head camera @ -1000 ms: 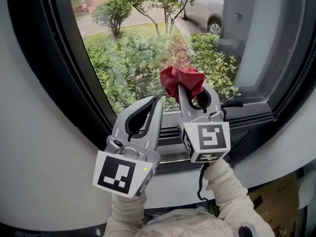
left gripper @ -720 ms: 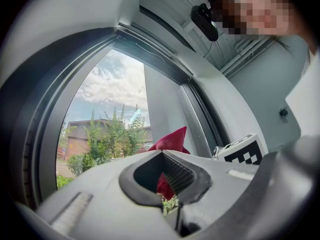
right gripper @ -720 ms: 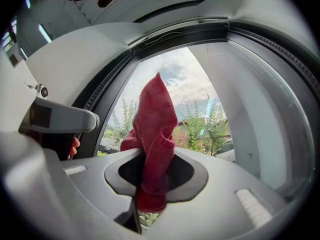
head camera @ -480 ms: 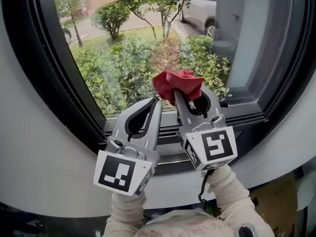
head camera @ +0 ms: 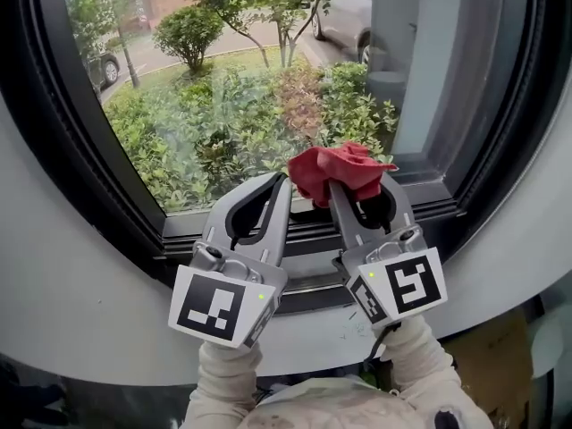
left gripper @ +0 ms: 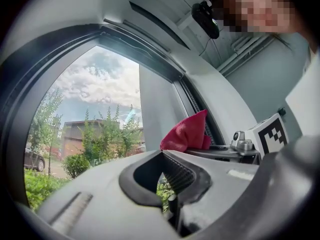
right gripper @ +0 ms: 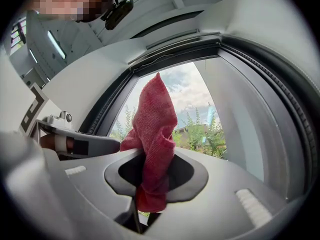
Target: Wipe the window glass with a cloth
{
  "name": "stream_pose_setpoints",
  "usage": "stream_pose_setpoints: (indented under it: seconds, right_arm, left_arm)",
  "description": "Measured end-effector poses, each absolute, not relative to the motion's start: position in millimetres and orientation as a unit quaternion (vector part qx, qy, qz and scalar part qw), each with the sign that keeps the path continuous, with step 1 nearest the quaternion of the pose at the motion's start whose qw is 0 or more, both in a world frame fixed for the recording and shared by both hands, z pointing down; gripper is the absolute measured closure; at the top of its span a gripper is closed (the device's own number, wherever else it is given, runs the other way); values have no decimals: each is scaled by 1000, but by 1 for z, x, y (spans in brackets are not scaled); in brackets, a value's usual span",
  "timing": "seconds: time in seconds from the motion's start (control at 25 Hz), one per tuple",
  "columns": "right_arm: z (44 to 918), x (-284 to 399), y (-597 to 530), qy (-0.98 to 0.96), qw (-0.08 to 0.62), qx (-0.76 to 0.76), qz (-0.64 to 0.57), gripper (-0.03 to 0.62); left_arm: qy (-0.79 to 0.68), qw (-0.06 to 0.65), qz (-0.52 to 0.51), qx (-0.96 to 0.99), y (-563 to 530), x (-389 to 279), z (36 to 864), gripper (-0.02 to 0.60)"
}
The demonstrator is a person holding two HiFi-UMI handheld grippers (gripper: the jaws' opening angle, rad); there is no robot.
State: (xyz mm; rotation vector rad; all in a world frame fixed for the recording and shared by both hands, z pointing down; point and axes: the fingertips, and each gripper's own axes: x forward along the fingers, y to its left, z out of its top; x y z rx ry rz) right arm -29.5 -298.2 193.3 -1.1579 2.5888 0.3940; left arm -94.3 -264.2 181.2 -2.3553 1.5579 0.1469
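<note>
A crumpled red cloth (head camera: pixel 344 170) is bunched at the tips of my right gripper (head camera: pixel 356 189), which is shut on it. The cloth sits low against the window glass (head camera: pixel 241 88), just above the dark bottom frame (head camera: pixel 295 235). In the right gripper view the cloth (right gripper: pixel 155 129) stands up from between the jaws of that gripper (right gripper: pixel 149 159) in front of the pane. My left gripper (head camera: pixel 284 181) is just left of it, shut and holding nothing. The left gripper view shows its own jaws (left gripper: pixel 164 154) closed and the cloth (left gripper: pixel 187 133) to their right.
The window has a thick black frame (head camera: pixel 98 150) set in a pale wall (head camera: pixel 63 293), with a white sill (head camera: pixel 313 329) below. Outside are shrubs, trees and a parked car (head camera: pixel 344 21). A vertical frame post (head camera: pixel 420 70) stands at the right.
My right gripper and the cloth have slid down and a little to the right along the glass, toward the bottom frame. The left gripper has stayed close beside it.
</note>
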Motion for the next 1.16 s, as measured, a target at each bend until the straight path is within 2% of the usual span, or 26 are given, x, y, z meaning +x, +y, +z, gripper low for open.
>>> stream_pose_setpoints:
  seconds: [1.16]
  right_arm:
    - [201,-39,-282,908,148,-373,116,482]
  left_arm:
    - [551,163,49,-817,-253,-105,184,581]
